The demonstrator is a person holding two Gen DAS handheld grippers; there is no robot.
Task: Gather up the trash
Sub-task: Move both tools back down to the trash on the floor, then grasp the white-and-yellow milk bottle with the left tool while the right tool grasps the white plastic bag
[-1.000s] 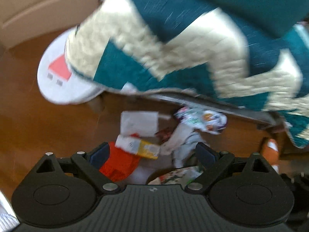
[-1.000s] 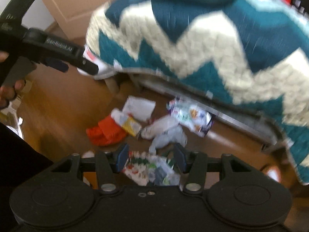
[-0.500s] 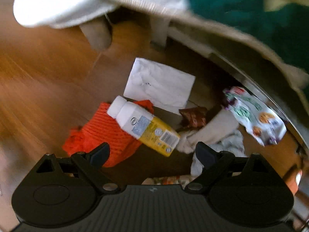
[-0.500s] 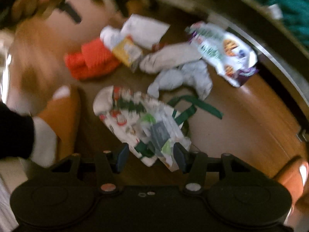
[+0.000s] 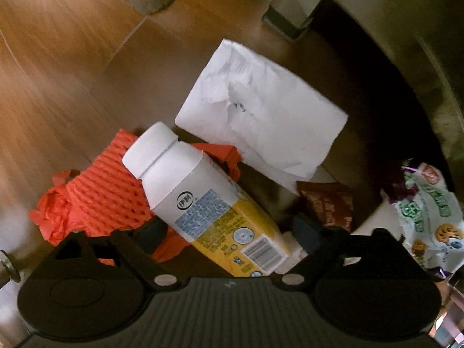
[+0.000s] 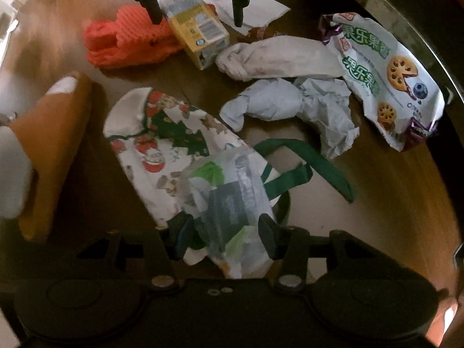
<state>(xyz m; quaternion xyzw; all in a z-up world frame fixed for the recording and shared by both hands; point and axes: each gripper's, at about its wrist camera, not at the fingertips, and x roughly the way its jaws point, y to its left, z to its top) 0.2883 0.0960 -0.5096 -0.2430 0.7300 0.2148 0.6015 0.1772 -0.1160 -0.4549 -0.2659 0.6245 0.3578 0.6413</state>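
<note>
A white and yellow drink bottle (image 5: pixel 203 203) lies on the wooden floor, partly on a red foam net (image 5: pixel 101 197). My left gripper (image 5: pixel 229 233) points down and straddles the bottle. Its jaws are closing, with gaps still showing on both sides in the right wrist view. My right gripper (image 6: pixel 226 236) hangs over a Christmas-print bag (image 6: pixel 162 133) with green handles (image 6: pixel 307 159). A clear plastic wrapper (image 6: pixel 229 191) sits between its closing jaws, and the pads are not clearly pressing it. A white paper (image 5: pixel 261 113), a brown wrapper (image 5: pixel 327 203) and a biscuit bag (image 6: pixel 382 66) lie around.
Two crumpled tissues (image 6: pixel 290 101) lie between the bags. An orange slipper (image 6: pixel 58 133) on a person's white-socked foot (image 6: pixel 11 174) stands at the left. Furniture legs (image 5: pixel 293 8) and a dark bed edge close off the far side. Bare floor shows at the left and lower right.
Both grippers have dropped from bed height toward the floor and tilted downward. The bottle now fills the gap of the left jaws, the plastic wrapper that of the right. Both pairs of jaws have narrowed slightly.
</note>
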